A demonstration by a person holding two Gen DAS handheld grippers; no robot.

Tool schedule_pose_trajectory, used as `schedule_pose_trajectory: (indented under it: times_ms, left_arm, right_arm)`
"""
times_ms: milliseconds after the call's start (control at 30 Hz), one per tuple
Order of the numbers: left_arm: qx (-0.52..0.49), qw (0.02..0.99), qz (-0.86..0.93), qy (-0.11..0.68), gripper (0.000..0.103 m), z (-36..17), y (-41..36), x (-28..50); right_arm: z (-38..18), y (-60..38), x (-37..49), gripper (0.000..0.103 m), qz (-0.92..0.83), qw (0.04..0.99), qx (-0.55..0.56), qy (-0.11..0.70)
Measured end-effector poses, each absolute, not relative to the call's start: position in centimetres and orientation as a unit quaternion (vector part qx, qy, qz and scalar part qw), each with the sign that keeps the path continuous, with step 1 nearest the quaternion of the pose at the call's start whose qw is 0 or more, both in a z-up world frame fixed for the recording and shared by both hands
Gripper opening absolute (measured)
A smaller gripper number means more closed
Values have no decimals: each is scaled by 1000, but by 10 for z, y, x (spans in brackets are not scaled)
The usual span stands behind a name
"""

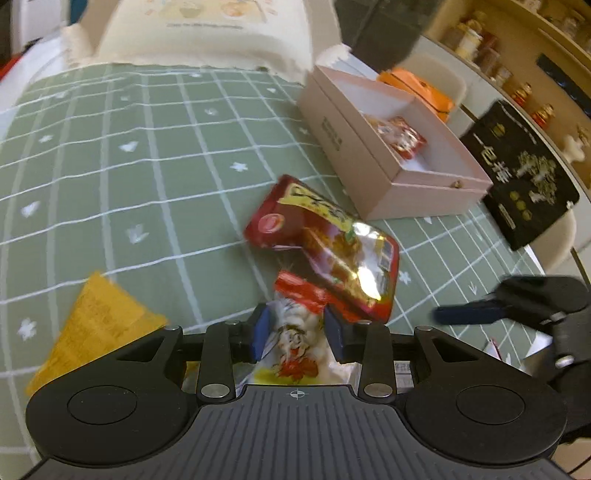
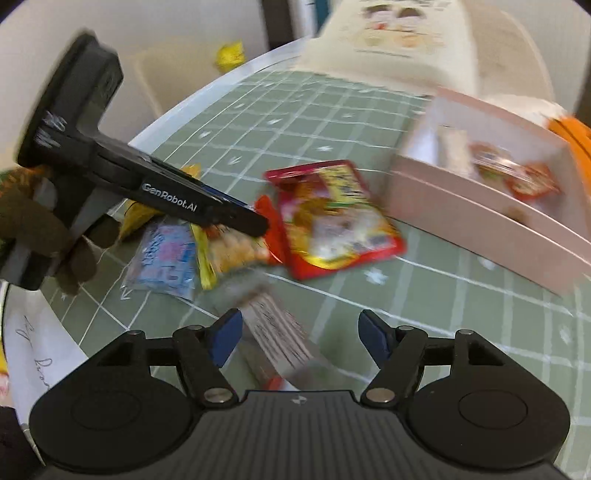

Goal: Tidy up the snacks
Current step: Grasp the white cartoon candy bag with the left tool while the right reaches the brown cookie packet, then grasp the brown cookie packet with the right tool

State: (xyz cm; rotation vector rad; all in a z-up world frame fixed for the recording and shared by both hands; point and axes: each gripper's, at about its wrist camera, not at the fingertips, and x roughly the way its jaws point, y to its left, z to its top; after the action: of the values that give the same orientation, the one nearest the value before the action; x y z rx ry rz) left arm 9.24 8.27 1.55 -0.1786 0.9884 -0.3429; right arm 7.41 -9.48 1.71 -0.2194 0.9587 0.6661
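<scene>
At the bottom centre of the left wrist view, the left gripper [image 1: 297,326] is clamped on a white snack packet with a red top [image 1: 295,325], its lower end cut off behind the gripper body. The right gripper [image 2: 299,338] stands wide apart over a blurred striped packet [image 2: 277,339] whose print is unreadable. Beyond lie the large red pouch [image 1: 325,251] at mid-frame and, upper right, the pink box [image 1: 373,173] holding one smeared red packet [image 1: 402,138].

You see green grid cloth [image 1: 129,166] over table. Cream bag [image 1: 199,33] at far edge. Black box [image 1: 524,173] with gold print lies right of cloth. Shelf [image 1: 517,66] with jars behind. White paper [image 2: 33,354], handwritten, at your near left.
</scene>
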Motion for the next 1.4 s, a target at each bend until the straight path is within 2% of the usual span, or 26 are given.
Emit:
schedule_pose_trajectory:
  times_ms: [100,167,200,267,467,500,567,600,633,733,867,900,967,1067,1233,1400]
  left_arm:
    - [-94,875,-139,453,38,27,92,82]
    - [-88,882,-133,445,38,33,92,78]
    - [-77,884,-133,441,38,36,90,76]
    - [-48,886,-144,439,38,39,79,72]
    - [83,878,-164,443,39,40,46,38]
    - [84,880,-153,441,39,41,51,35]
    - [45,889,-118,440,39,40,74,35]
    - [10,892,-96,441,38,39,88,38]
    - [-29,892,-73,446,37,35,103,40]
    - [-98,884,-55,454,37,24,124,41]
    - [-90,884,-74,452,40,19,102,35]
    - [-95,883,-84,452,44,18,95,36]
    - [-103,878,-111,454,45,16,79,36]
    - [-95,870,-150,460,45,17,54,31]
    - [-51,900,-122,416,44,44,39,17]
    - [-132,889,-47,436,44,39,51,45]
  right_arm:
    - [4,-69,80,71,326,814,-111,467]
    - [4,-56,69,62,334,813,-144,455]
    - [4,-53,62,49,336,811,-166,449]
    - [6,-59,54,43,328,813,-194,440]
    - [7,-136,74,42,232,844,-131,466]
    - [9,-149,74,43,217,848,-119,468]
    - [17,-173,66,55,215,852,-91,469]
    - [21,-182,60,70,229,849,-79,469]
    - [26,-188,50,80,247,846,-67,467]
    - [31,-195,22,81,299,828,-53,472]
    - [18,-177,-7,84,325,806,-106,482]
    - [15,-172,-13,84,315,817,-131,466]
    - [12,-166,-15,84,286,828,-156,457]
    - [8,-170,5,83,241,837,-131,473]
    - [3,-199,24,82,157,857,-89,482]
    - [2,-212,23,85,136,863,-62,483]
